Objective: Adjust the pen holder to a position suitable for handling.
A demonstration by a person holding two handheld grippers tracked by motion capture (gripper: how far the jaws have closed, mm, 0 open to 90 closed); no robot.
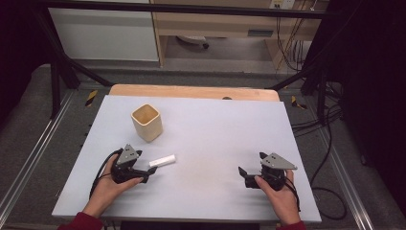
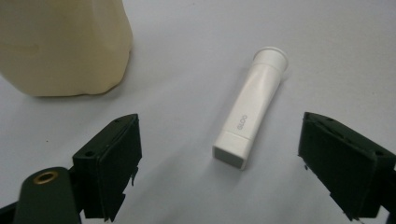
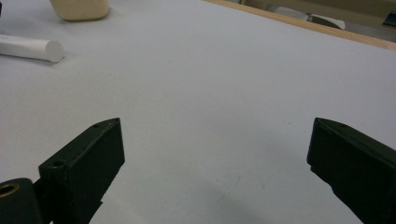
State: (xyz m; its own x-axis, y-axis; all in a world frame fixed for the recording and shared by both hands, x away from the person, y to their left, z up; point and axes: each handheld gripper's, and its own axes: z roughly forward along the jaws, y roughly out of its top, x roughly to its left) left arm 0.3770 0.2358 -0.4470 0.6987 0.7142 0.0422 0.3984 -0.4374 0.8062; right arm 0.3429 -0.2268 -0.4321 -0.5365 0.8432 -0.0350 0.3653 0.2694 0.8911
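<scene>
White tube (image 2: 252, 109) lies flat on the grey tabletop (image 1: 215, 139), near-left part, just right of the left gripper (image 1: 152, 171) and nearer than the cream cup (image 1: 146, 122), apart from it. In the left gripper view the tube sits between the two black jaws, closer to the right one, touching neither; square crimped end points toward the camera, round cap end away, body slanted a bit to the right (small grey lettering on it, too small to read). Left jaws stand wide open, gripping nothing, tube on the tabletop in the gap ahead of them. Cup's rounded base fills the upper left of that view, well clear of the tube.

Right gripper (image 1: 245, 175) rests low at the near-right of the tabletop, held in the person's right hand (image 1: 280, 191), well apart from tube and cup. Its jaws are wide open too, bare tabletop between them. In the right gripper view the tube's cap end (image 3: 32, 49) shows far off at upper left, cup base (image 3: 80, 9) beyond it.

Left hand (image 1: 107, 187) wraps the left gripper body, red sleeve (image 1: 79, 223) at the near edge. Wooden strip (image 1: 191, 92) runs along the far edge of the tabletop
</scene>
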